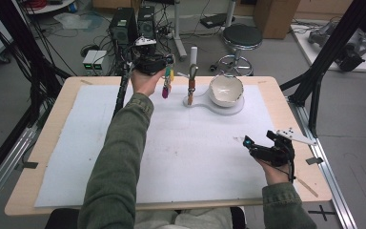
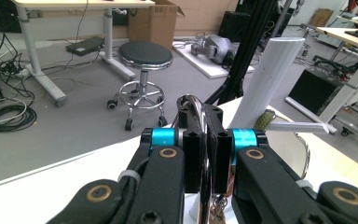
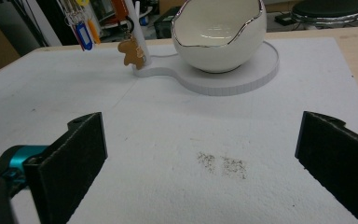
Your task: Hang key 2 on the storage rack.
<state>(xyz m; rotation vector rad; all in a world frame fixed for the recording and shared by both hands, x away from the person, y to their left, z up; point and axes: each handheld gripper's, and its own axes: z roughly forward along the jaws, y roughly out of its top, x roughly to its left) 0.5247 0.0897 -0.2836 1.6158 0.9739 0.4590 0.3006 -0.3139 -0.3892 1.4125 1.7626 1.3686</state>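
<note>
Clamped on a metal key ring (image 2: 192, 103), from which coloured key tags (image 1: 167, 85) hang straight down, the left gripper (image 1: 164, 64) is held just beside the white stand's post (image 1: 193, 57), while the right gripper (image 1: 251, 144) is kept wide open, well apart.

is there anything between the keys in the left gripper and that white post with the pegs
Nothing visible blocks it. The left gripper, shut on the key ring, holds the keys just left of the white post, with open air between.
</note>
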